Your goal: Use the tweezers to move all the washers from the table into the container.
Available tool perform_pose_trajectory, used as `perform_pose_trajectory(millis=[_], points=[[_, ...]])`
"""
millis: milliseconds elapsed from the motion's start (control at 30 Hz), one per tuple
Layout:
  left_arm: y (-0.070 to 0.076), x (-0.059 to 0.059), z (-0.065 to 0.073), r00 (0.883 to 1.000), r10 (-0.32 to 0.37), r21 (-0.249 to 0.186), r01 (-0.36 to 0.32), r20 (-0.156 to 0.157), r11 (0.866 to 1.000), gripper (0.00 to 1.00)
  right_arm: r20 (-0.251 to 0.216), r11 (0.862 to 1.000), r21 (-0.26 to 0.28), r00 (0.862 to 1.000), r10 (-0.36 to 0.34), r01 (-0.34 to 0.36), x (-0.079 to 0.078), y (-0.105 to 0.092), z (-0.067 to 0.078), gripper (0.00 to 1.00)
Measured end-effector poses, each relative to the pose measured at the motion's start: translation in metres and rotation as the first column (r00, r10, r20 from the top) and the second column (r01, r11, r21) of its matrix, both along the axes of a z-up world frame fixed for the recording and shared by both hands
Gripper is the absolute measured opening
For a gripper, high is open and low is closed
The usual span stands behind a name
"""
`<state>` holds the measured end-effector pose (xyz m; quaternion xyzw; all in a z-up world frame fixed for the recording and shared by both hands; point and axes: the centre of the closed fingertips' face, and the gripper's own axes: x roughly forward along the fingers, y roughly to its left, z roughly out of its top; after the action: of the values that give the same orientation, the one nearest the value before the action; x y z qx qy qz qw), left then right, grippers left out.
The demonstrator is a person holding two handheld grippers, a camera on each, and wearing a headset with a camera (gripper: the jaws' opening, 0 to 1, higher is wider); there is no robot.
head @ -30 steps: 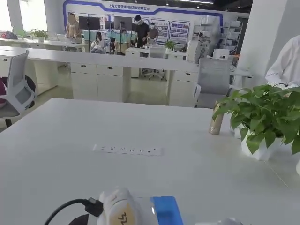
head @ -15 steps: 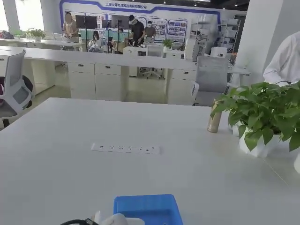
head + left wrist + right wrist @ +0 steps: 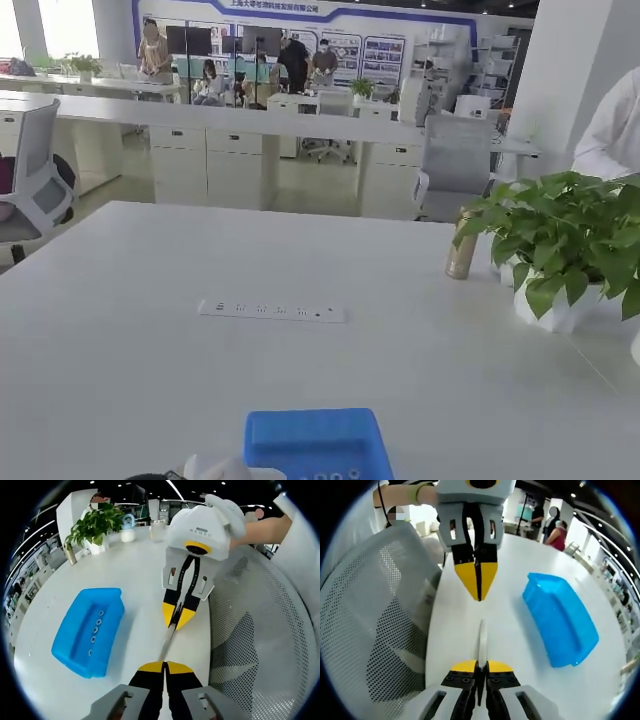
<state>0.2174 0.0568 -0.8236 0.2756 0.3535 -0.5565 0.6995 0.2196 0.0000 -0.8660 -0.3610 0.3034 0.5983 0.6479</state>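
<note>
Right gripper (image 3: 480, 666) is clamping the tweezers (image 3: 481, 640), jaws pressed together on them, the thin strip pointing straight ahead over the white table (image 3: 505, 635). Left gripper (image 3: 479, 595) is hanging opposite, yellow tips together, just beyond the tweezers' end. Blue container (image 3: 559, 622) is sitting to the right. Mesh chair (image 3: 380, 630) is standing left.

In the head view the bottom edge cuts off the blue container (image 3: 312, 438), and the washers (image 3: 335, 475) in it are too small to count. A gripper (image 3: 213, 468) barely shows at that edge; its side cannot be told. In the right gripper view the tweezers (image 3: 481, 639) disappear at their rear between the closed jaws of the right gripper (image 3: 479, 664). Whether their tip touches the left gripper (image 3: 479, 595) looks doubtful.
</note>
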Motion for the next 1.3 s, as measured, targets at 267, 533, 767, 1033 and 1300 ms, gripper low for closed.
perform_pose_trajectory(millis=[267,533,767,1033,1300], points=[[-0.002,0.005,-0.009,1.0,-0.004,0.006,0.004,0.007,1.0,0.05,-0.06,0.994,0.113,0.998,0.007,0.0,-0.004,0.013,0.019,0.01],[-0.001,0.016,0.0,0.984,-0.079,0.02,0.077,0.158,0.997,0.11,-0.318,0.944,0.279,0.945,-0.08,0.174,-0.001,0.012,0.044,0.01],[-0.006,0.021,0.013,0.942,-0.173,0.034,0.171,0.288,0.985,0.02,-0.423,0.925,0.277,0.898,-0.125,0.259,0.0,0.012,0.055,0.02],[-0.003,0.014,-0.005,0.932,-0.257,0.135,0.229,0.257,0.964,0.0,-0.485,0.927,0.224,0.86,-0.161,0.3,0.0,0.015,0.046,0.03],[-0.003,-0.005,-0.037,0.978,-0.187,0.119,0.176,0.09,0.977,0.0,-0.387,0.99,0.072,0.919,-0.082,0.119,-0.011,0.014,0.01,0.0]])
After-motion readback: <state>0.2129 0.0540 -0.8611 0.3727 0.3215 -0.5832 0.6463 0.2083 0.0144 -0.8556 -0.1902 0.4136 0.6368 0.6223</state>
